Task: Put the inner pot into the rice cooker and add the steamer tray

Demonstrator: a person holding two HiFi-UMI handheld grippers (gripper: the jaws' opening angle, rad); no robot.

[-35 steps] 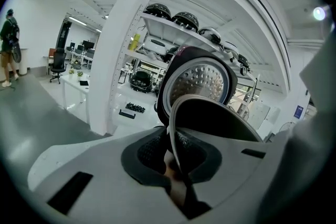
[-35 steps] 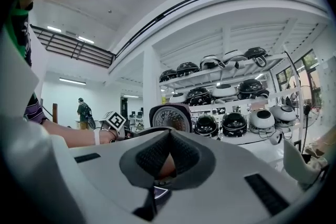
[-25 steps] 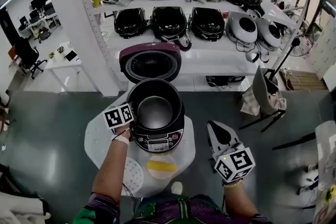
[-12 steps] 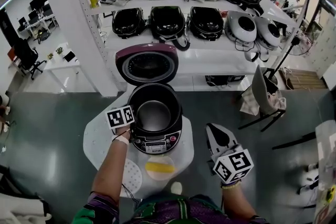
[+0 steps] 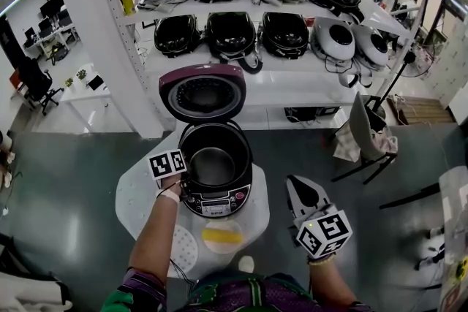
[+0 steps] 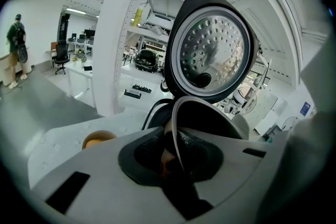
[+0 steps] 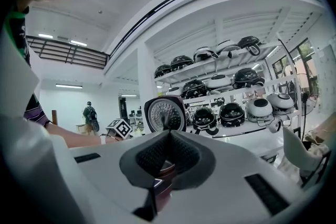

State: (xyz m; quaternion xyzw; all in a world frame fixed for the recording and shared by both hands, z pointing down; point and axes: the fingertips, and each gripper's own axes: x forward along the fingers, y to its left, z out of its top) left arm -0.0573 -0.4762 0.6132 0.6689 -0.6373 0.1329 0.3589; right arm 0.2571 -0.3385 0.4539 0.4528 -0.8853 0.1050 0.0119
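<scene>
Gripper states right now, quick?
Left gripper: fingers just opening, pot rim between them, no longer clamped.
Right gripper: closed, empty.

A small white counter [image 5: 135,193] with rounded corners stands on the dark grey floor [image 5: 73,179]. The rice cooker [image 5: 216,202] sits on it toward the far edge, with its lid raised. Just in front of the cooker lies a round yellow thing [image 5: 222,234], and in front of the cooker to the left, beside that yellow thing, the white perforated steamer tray [image 5: 184,245] lies flat.
</scene>
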